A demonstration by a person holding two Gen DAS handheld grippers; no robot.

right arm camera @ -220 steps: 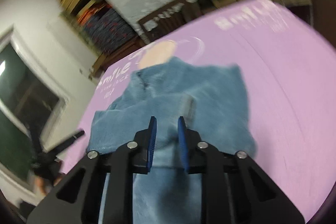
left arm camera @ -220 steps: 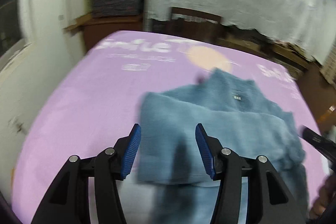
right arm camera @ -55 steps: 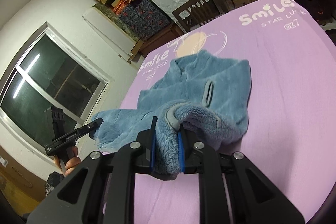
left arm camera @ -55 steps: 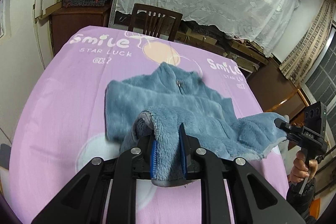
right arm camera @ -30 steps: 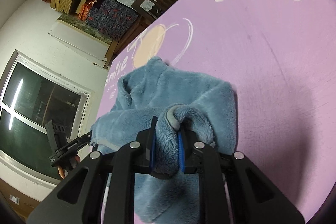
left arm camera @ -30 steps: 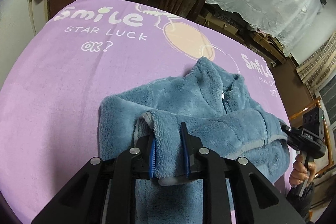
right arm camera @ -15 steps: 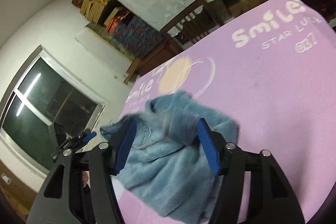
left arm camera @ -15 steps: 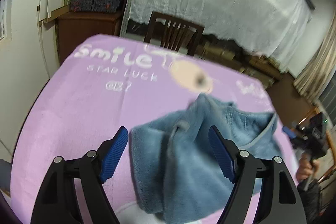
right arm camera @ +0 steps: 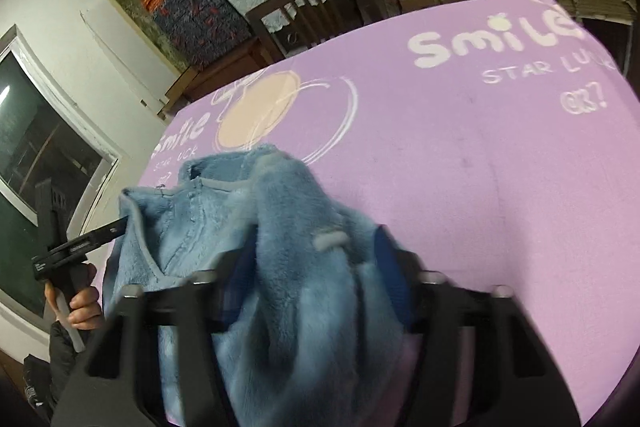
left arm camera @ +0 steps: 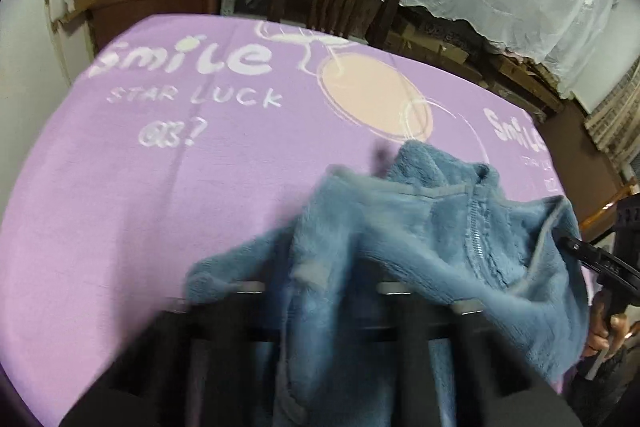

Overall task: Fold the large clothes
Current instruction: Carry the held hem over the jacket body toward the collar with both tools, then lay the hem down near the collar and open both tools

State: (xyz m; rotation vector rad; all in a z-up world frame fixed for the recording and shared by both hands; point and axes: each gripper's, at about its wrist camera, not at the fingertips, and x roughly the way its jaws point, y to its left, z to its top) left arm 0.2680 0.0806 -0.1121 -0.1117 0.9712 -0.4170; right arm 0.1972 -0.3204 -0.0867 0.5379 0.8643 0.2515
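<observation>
— Where now, the blue fleece jacket (left arm camera: 420, 227)?
— Heaped on the purple cloth (left arm camera: 160, 187), at the near side, collar pointing away. Draped over both claws too
— And the right gripper (right arm camera: 312, 263)?
— Spread wide, blue pads (right arm camera: 386, 255) far apart, with fluff loose in between. Not pinching
— And the left gripper (right arm camera: 100, 233)?
— Buried under fluff and blurry. Cannot tell, wide or shut
— Why so low and close?
— Probably to lay the folded half down flat. Looks bunched, so likely needs smoothing next

blue fleece jacket (left arm camera: 400, 259) draped over blurred, seemingly open left gripper (left arm camera: 320, 291)
</observation>
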